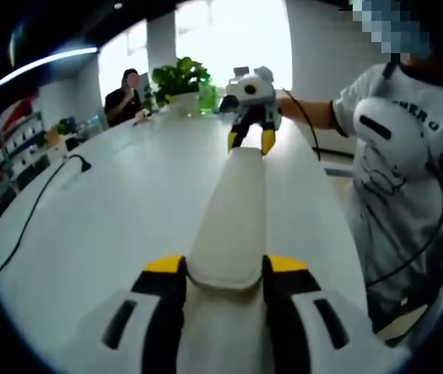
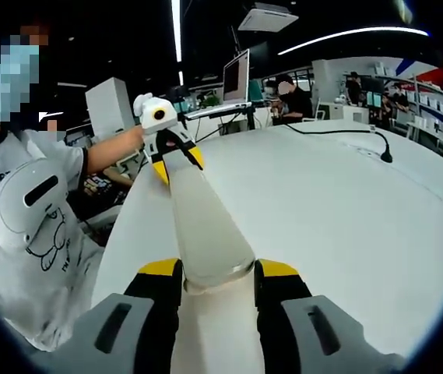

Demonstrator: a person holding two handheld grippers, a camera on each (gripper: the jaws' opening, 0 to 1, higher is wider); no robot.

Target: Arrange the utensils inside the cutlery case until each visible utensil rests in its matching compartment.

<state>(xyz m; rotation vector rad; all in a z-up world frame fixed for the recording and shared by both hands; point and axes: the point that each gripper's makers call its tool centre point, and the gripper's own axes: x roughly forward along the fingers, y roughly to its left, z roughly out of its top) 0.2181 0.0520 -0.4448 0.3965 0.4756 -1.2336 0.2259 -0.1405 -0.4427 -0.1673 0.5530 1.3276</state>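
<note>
above the white surface (image 1: 112, 226), the long pale cutlery case (image 1: 235, 210) is held level between both grippers, one at each end. the left gripper (image 1: 226, 273) has its fingers closed on the near end in the left gripper view; the right gripper (image 2: 218, 274) has its fingers clamped on the opposite end. a black cable (image 2: 338, 132) lies on the surface.

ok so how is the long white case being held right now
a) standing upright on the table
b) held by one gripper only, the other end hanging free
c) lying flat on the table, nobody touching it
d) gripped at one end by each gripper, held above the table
d: in the left gripper view the left gripper clamps the near end of the cutlery case and the right gripper clamps the far end, above the white table.
</note>
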